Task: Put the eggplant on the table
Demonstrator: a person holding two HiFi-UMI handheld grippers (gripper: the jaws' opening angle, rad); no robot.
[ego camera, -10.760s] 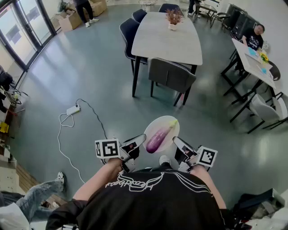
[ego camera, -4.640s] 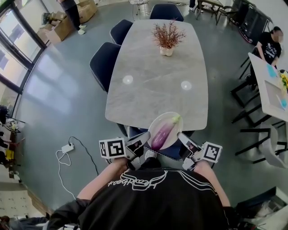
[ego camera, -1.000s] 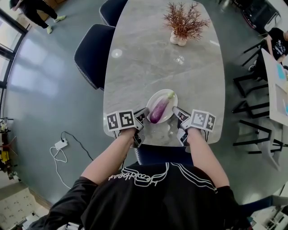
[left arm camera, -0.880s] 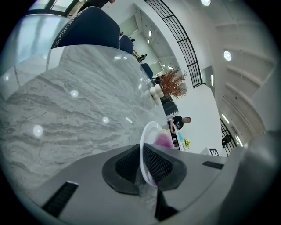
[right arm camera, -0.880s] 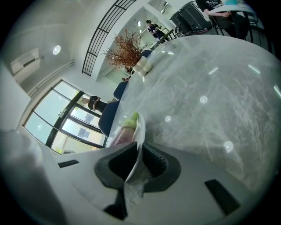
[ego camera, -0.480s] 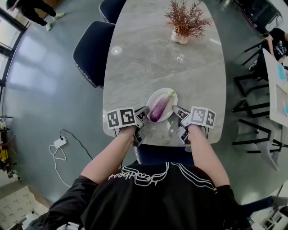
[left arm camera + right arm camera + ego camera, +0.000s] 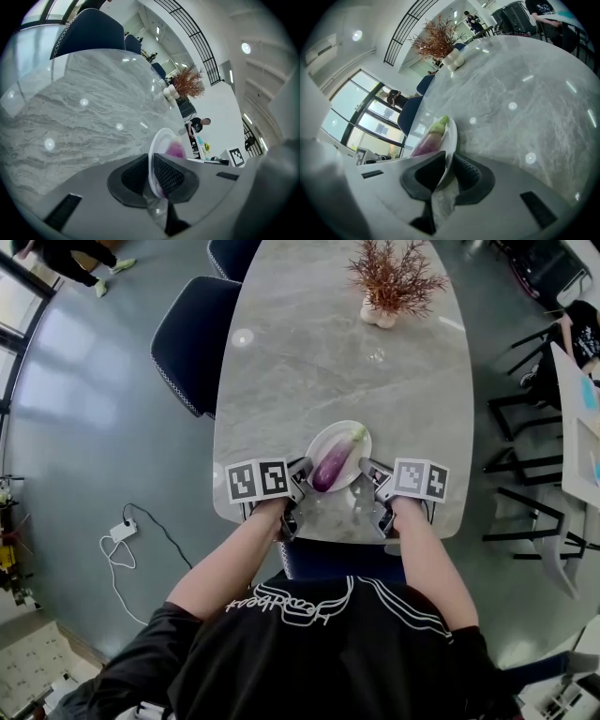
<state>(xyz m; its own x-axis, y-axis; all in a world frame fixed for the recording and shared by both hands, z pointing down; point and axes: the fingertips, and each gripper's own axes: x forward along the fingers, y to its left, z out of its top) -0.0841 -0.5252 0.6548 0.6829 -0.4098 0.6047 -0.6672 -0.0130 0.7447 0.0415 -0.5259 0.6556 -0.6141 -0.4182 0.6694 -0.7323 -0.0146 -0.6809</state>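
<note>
At the near end of the tabletop [image 7: 347,362], you have a white plate [image 7: 322,443] held between both tools, with the eggplant [image 7: 334,465] lying lengthwise on it, green stem end pointing away from you.

1. Left tongs [image 7: 152,176]: closed on the plate's left rim. The thin white edge sits pinched between the ribbed pads.
2. Right tongs [image 7: 449,171]: closed on the opposite rim in the same way, with the eggplant visible just past the pads.
3. Position: the plate is over the tabletop, inside its near edge and well apart from the potted plant [image 7: 380,298] at the far end. No view settles whether the plate's base is touching the surface or hanging just above it.

Assessment: the step in hand is the set-down, and the task appears close to its end.

The next move calls for you to lower both sides evenly until the base is seated flat, since a tilt could roll the eggplant toward a rim. Only then part both pairs of tongs, and draw them outward and level so neither pad drags the plate.
</note>
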